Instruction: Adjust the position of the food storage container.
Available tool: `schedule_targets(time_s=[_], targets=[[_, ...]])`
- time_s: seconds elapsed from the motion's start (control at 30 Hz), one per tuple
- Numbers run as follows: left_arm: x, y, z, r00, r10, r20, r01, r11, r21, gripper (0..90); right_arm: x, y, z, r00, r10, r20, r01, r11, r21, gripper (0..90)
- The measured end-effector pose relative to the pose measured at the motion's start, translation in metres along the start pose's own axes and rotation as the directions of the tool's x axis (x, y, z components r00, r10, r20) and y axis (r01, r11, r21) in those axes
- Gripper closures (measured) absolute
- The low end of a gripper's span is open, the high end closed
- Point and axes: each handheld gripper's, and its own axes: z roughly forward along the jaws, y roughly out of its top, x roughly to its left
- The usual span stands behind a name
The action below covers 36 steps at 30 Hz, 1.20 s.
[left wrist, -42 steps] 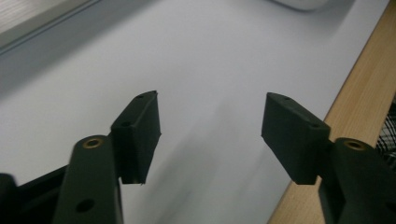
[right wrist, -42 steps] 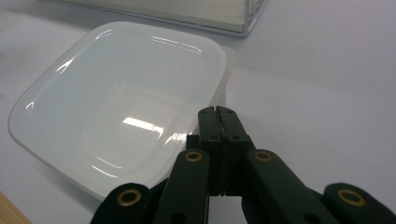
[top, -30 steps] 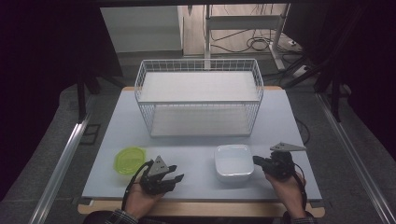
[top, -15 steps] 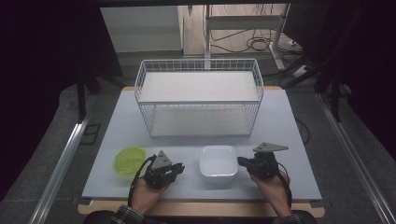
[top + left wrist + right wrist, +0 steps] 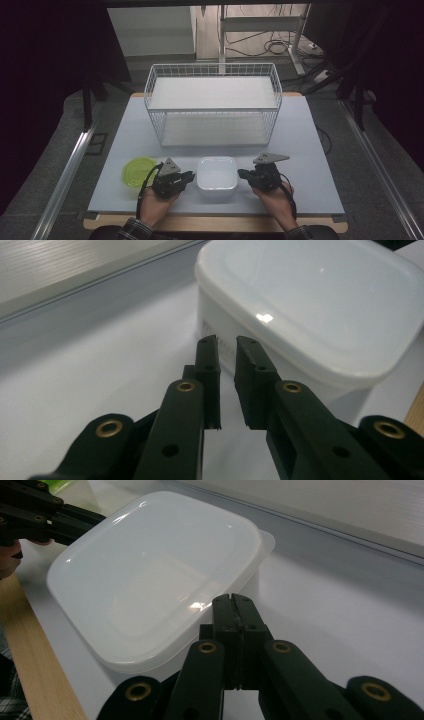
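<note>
Container sits on the bench between both hand-held grippers. Left hand-held gripper, jaws just closing to a narrow gap, empty, tips just beside its wall. Right hand-held gripper fully closed, empty, tips at the opposite side.

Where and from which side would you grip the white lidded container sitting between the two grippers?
Probably at the lid's overhanging rim on the white container. The box is low and wide, so its body looks too broad for one set of jaws. The left gripper and right gripper already flank it, so come in level from either side.
</note>
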Motion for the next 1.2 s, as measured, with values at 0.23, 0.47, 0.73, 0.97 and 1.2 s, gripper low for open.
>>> schedule_targets(time_s=[0.23,0.47,0.73,0.97,1.2], targets=[[0.006,-0.001,-0.003,0.9996,-0.010,-0.026,0.010,0.9999,0.011,82.7,0.010,0.003,0.009,0.9999,-0.014,-0.002,0.014,1.000,-0.003,89.7],[0.008,-0.002,-0.016,0.9991,-0.034,-0.023,0.034,0.9994,-0.004,74.0,0.011,0.003,0.005,0.9974,-0.067,0.026,0.067,0.998,0.004,88.9],[0.009,-0.011,-0.042,0.9997,-0.023,-0.011,0.022,0.9987,-0.047,49.5,0.004,-0.001,-0.012,0.9905,-0.130,0.045,0.132,0.990,-0.043,70.2],[0.010,-0.018,-0.048,0.9988,0.010,0.049,-0.008,0.9995,-0.029,21.2,0.000,-0.008,-0.023,0.9912,-0.127,0.039,0.129,0.990,-0.060,49.0],[0.005,-0.018,-0.047,0.9986,0.026,0.046,-0.025,0.9993,-0.028,12.8,-0.002,-0.013,-0.021,0.9903,-0.138,0.018,0.138,0.989,-0.044,32.0]])
